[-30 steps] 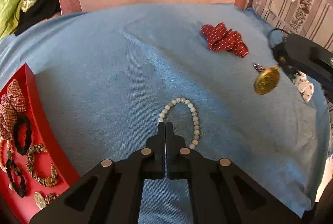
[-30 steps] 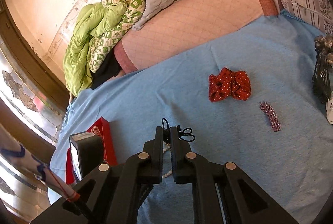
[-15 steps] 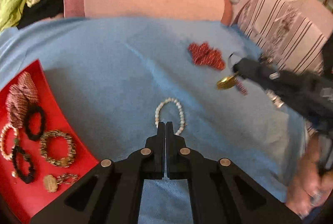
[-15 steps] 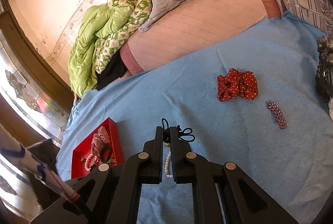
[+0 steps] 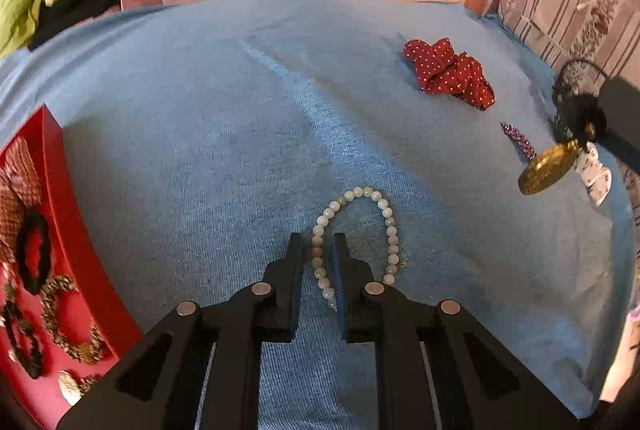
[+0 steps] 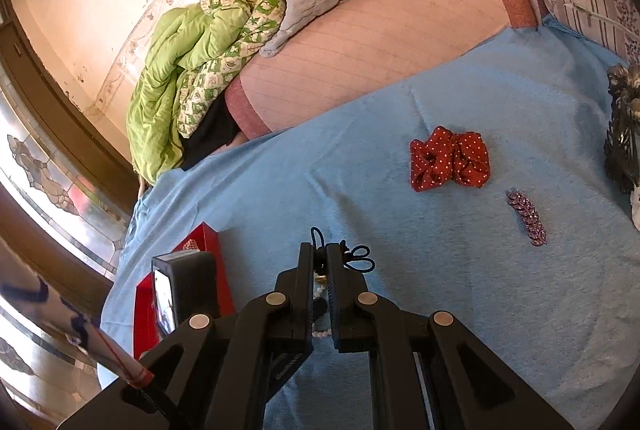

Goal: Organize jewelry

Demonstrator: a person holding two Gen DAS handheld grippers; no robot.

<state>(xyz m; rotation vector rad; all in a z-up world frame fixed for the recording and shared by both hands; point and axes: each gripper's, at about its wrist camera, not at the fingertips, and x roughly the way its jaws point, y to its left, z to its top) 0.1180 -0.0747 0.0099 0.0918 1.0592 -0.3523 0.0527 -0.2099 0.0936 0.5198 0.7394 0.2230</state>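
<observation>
A white bead bracelet lies on the blue cloth. My left gripper is open with one strand of the bracelet between its fingertips. My right gripper is shut on the black cord of a gold pendant, which hangs above the cloth in the left wrist view. A red tray at the left holds several bracelets and hair ties. It also shows in the right wrist view.
A red polka-dot scrunchie and a purple sparkly hair clip lie on the cloth at the right. A white patterned piece lies near the right edge. Pillows and green bedding lie behind.
My left gripper has opened and come down around a strand of the bead bracelet. The right gripper with the pendant swung toward the middle, then back to the right.
</observation>
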